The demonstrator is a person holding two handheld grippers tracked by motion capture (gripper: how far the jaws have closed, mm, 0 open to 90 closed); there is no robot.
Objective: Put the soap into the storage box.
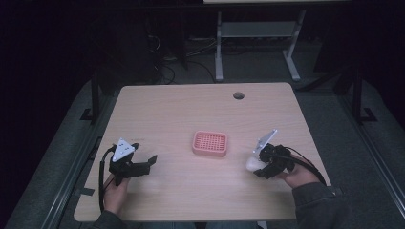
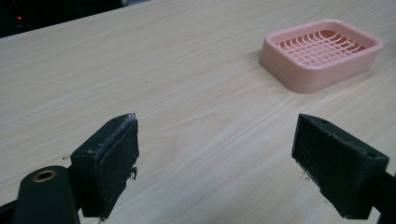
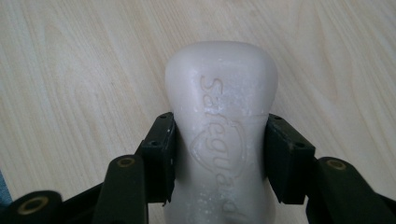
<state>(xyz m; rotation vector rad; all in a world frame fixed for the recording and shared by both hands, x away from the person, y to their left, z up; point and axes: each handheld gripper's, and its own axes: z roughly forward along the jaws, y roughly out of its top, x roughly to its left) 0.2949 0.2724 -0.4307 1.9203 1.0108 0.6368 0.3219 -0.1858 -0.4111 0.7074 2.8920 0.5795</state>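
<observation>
Pink plastic soap dish with grid floor (image 1: 209,143) mid-tabletop, nothing inside. Right gripper (image 1: 258,161) jaws clamped on smooth white embossed soap bar (image 3: 219,135) near right edge. Left gripper (image 2: 215,163) jaws spread wide, holding nothing.

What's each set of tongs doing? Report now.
Left tongs: open, holding nothing, above the wooden table.
Right tongs: shut on the white embossed soap bar.

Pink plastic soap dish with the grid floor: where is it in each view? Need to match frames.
High view: the pink plastic soap dish sits at table centre, between the two grippers.
Left gripper view: upper right, beyond the open fingers.
Right gripper view: not in it; the white soap bar sits clamped in front.
Shared landmark: the light wood tabletop.
</observation>
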